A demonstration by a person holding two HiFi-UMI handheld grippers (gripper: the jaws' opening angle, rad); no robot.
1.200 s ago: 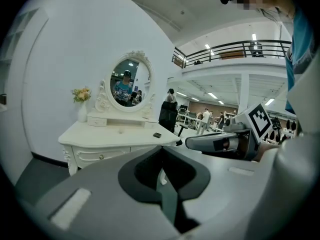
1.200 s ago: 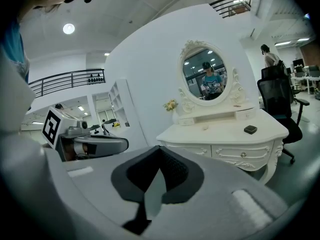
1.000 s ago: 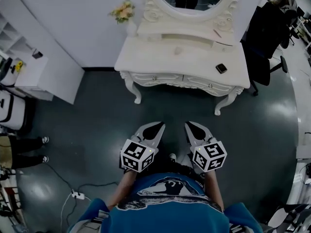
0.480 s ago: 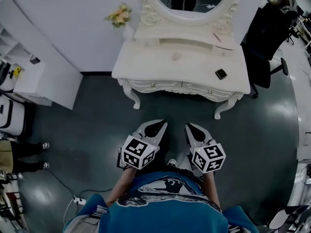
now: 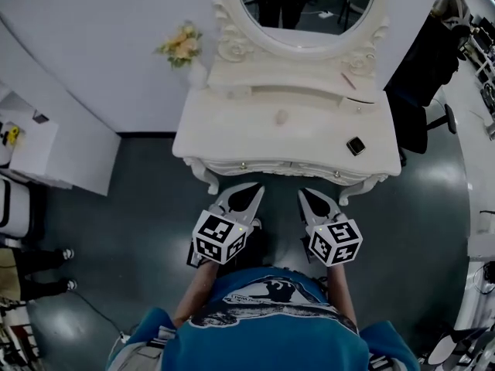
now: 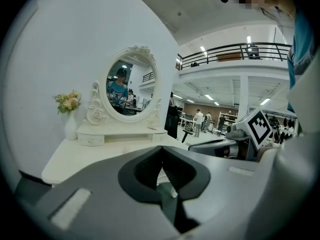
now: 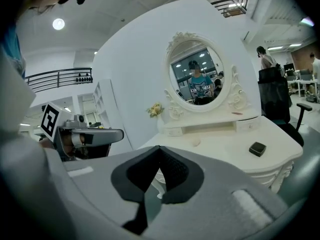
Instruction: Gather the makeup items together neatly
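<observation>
Small black square compact (image 5: 355,146): lies flat on the white carved dressing table (image 5: 232,134), right side, near the front edge. Small pale rounded item (image 5: 282,117): mid-tabletop, well apart from the compact. Thin pink pencil (image 5: 347,81): on the raised shelf. Drawers shut, contents unseen. Left gripper (image 5: 254,190) and right gripper (image 5: 304,195): jaws together, nothing between them, side by side just before the table's front.

My left claw (image 6: 161,150) and right claw (image 7: 159,149) have smooth, matt grey plastic shells, with black pads (image 6: 173,171) finely ribbed like rubber. The dressing table (image 5: 232,134) at upper middle looks white-painted and smooth, with a soft sheen (its carved trim is lumpier). Its mirror (image 5: 305,6) is bright glass. The small black case (image 5: 355,146) looks glossy. The dark floor (image 5: 147,199) shines with pale glare. My shirt (image 5: 263,338) is blue cloth.
</observation>
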